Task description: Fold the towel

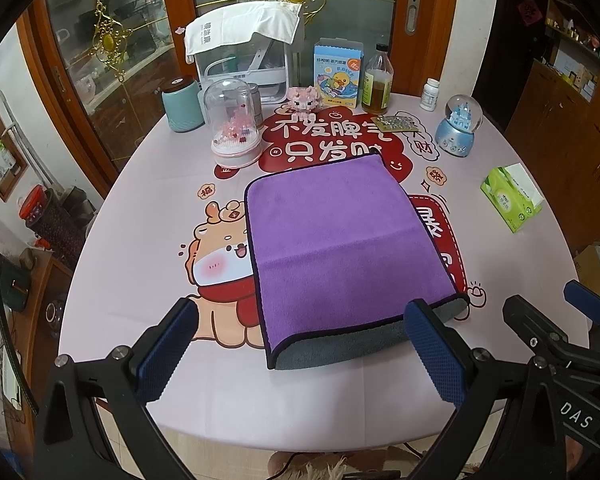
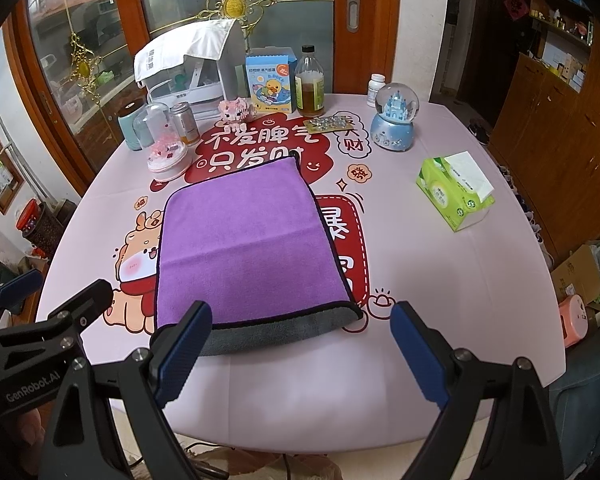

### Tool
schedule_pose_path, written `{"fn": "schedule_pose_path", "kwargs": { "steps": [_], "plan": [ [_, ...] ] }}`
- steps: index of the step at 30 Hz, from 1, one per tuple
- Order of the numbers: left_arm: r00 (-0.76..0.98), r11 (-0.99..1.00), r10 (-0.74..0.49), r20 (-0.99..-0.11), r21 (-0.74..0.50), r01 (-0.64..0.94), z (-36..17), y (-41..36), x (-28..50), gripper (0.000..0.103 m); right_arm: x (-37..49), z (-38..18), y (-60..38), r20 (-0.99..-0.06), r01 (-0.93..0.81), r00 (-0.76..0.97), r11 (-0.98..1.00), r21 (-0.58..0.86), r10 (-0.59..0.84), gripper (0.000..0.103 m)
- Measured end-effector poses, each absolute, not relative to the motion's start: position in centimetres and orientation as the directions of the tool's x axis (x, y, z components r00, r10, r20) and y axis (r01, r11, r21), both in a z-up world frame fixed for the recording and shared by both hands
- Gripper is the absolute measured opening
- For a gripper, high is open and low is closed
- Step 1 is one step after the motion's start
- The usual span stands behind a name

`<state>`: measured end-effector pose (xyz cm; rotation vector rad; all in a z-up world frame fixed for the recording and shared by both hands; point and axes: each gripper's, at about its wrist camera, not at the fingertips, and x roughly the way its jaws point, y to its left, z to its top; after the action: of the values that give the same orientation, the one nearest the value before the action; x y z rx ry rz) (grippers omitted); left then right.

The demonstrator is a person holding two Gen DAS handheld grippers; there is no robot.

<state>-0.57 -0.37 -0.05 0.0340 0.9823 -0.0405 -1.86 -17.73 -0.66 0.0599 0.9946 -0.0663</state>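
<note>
A purple towel (image 1: 340, 240) with a grey underside lies folded flat in the middle of the table, its grey lower layer showing along the near edge; it also shows in the right wrist view (image 2: 244, 240). My left gripper (image 1: 300, 344) is open and empty, hovering at the towel's near edge. My right gripper (image 2: 300, 344) is open and empty, just before the towel's near right corner. The right gripper also shows at the right edge of the left wrist view (image 1: 548, 312), and the left gripper at the left edge of the right wrist view (image 2: 56, 292).
The round table (image 1: 140, 200) has a printed pink cloth. At the back stand a teal jar (image 1: 182, 104), a glass dome (image 1: 234, 128), a white dish rack (image 1: 244, 60), a duck box (image 1: 338, 76), a bottle (image 1: 378, 84) and a snow globe (image 1: 458, 128). A green tissue pack (image 2: 456, 192) lies at the right.
</note>
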Motion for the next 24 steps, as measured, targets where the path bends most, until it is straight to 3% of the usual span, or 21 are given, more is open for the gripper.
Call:
{"fn": "schedule_pose_path", "kwargs": {
  "steps": [24],
  "plan": [
    [0.552,0.999,-0.021,-0.833,0.008,0.050,-0.10,-0.37,-0.56,0.102,-2.05,-0.58,-17.84,-0.838,0.083,0.545,0.996,0.022,-0.027,0.091]
  ]
}}
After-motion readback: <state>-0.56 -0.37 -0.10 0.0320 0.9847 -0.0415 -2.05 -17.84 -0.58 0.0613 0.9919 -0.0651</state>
